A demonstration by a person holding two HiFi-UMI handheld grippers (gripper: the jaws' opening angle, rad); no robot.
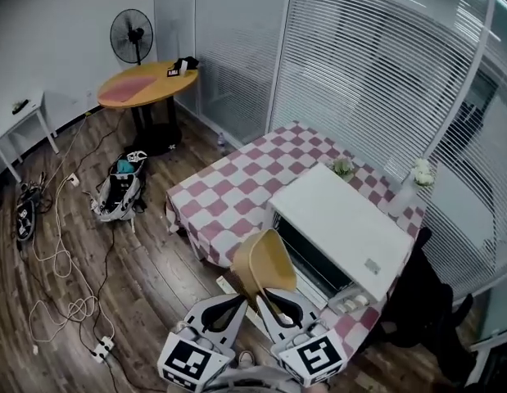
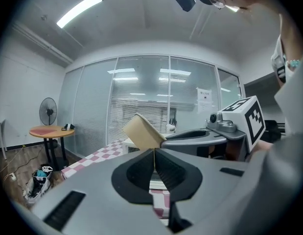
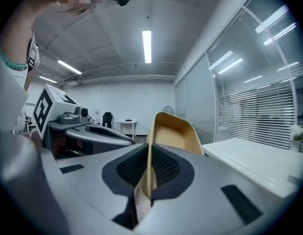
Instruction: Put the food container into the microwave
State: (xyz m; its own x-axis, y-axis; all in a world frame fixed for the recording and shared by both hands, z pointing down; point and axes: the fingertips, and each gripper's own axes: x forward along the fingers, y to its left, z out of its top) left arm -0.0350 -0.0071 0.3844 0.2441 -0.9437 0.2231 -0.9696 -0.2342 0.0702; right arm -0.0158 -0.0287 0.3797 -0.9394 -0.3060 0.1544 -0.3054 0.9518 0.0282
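Just in front of the white box-shaped microwave [image 1: 343, 219] on the pink-and-white checked desk [image 1: 237, 191], the tan plastic food container [image 1: 267, 262] is held tilted, off the desk. The left tool [image 2: 154, 154] is clamped on its thin rim. The right tool [image 3: 148, 155] is clamped on its side wall.

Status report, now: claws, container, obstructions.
Left claw shut on food container. Right claw shut on it too. Container tilted, in the air at microwave front, not inside. Nothing seen in the way.
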